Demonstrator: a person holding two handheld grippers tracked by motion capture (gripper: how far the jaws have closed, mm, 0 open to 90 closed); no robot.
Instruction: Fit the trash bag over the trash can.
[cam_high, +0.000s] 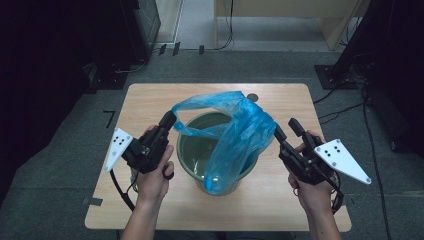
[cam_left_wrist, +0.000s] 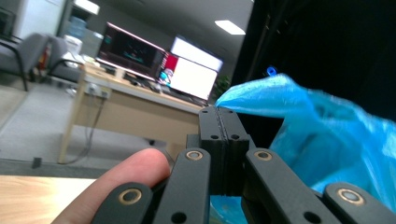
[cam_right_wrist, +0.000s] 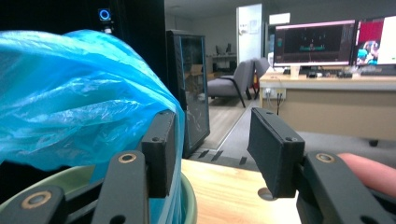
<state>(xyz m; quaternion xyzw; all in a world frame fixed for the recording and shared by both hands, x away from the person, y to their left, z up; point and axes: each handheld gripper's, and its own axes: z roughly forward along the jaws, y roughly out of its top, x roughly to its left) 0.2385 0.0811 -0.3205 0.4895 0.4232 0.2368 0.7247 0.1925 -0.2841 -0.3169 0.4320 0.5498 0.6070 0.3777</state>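
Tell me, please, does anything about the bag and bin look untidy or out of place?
Yes: the blue plastic bag is bunched over the green bin's right rim rather than lining it.

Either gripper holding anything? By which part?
Left gripper is shut on the blue bag at its edge. Right gripper is open, holding nothing.

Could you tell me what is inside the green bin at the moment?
Part of the blue plastic bag hangs into the green bin; the bag covers some of the bin's bottom.
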